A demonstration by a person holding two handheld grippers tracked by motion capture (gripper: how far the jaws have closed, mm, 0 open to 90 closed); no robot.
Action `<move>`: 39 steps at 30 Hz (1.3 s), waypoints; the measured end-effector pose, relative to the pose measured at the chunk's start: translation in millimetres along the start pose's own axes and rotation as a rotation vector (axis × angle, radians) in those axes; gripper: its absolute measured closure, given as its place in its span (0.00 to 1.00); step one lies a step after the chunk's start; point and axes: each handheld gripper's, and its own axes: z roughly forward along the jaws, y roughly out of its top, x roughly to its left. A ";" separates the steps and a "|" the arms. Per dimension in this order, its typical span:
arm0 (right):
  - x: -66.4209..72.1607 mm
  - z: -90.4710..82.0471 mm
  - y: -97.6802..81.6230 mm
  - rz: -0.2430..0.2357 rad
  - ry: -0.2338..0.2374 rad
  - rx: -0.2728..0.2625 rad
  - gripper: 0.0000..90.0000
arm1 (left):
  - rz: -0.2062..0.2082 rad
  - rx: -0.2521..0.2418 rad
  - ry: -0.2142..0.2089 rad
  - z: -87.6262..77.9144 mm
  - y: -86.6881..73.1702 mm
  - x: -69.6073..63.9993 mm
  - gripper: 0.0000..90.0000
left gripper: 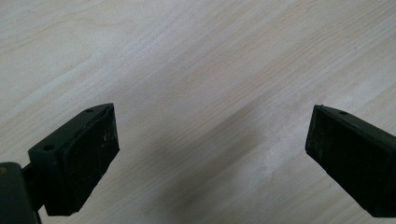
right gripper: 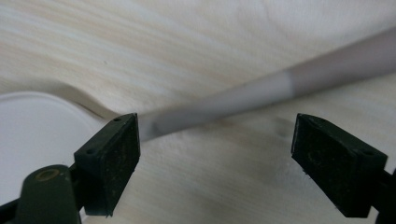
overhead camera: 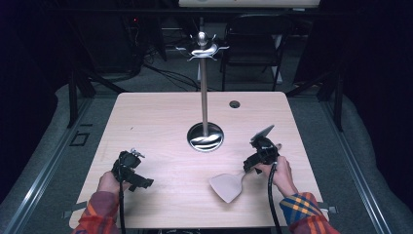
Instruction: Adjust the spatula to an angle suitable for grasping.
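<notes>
Here right gripper (right gripper: 215,149) jaws apart over spatula (right gripper: 261,93) handle, blade end cut off; left gripper (left gripper: 210,154) agape.

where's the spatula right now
In the high view the spatula lies flat on the table, front right, its handle running under the open right hand-held gripper, nearer than the rack's round base.

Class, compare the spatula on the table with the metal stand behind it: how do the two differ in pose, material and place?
The pale grey plastic spatula lies flat on the light wooden table; the shiny metal utensil stand rises upright from its round base. The spatula is matt, the stand mirror-bright. The spatula lies near the front edge beside the right gripper; the stand is at the table's middle, apart from both grippers. Both rest on the same table.
</notes>
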 end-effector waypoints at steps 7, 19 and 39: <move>-5.0 2.3 2.2 0.017 0.039 -0.069 0.17 | 0.001 0.004 0.003 0.2 0.3 -0.4 0.03; 24.2 13.7 10.0 -0.120 -0.022 -0.076 0.29 | 0.003 0.005 0.003 0.3 0.5 -0.5 0.03; 32.3 7.1 7.6 -0.367 -0.044 -0.003 0.58 | 0.001 0.001 0.002 -0.5 0.0 -0.2 0.03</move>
